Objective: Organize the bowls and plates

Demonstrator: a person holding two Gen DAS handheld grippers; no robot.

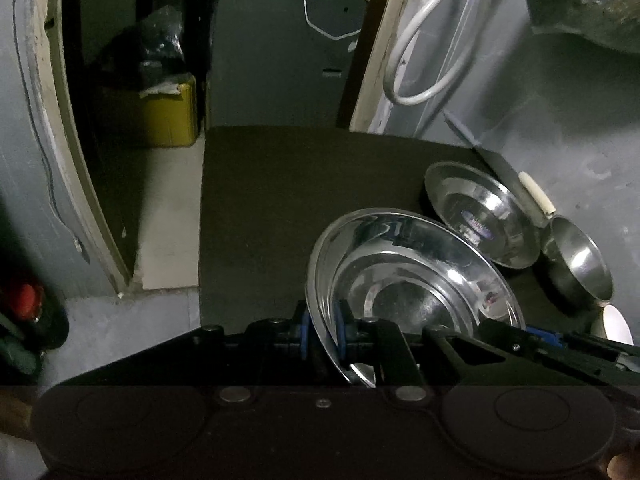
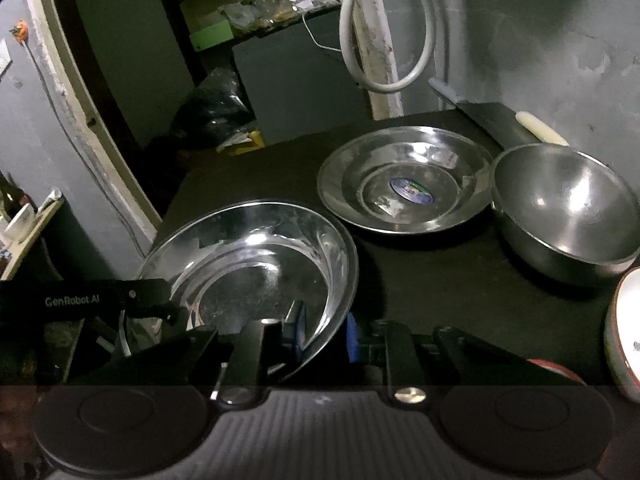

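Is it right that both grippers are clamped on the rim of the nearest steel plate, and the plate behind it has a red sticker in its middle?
Not quite: the sticker on the far plate is blue, as the right wrist view shows. Both the left gripper and right gripper do clamp the near plate.

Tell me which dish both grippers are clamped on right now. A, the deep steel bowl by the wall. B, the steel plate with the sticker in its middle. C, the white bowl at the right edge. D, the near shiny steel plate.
D: the left gripper and the right gripper each pinch the rim of the near steel plate.
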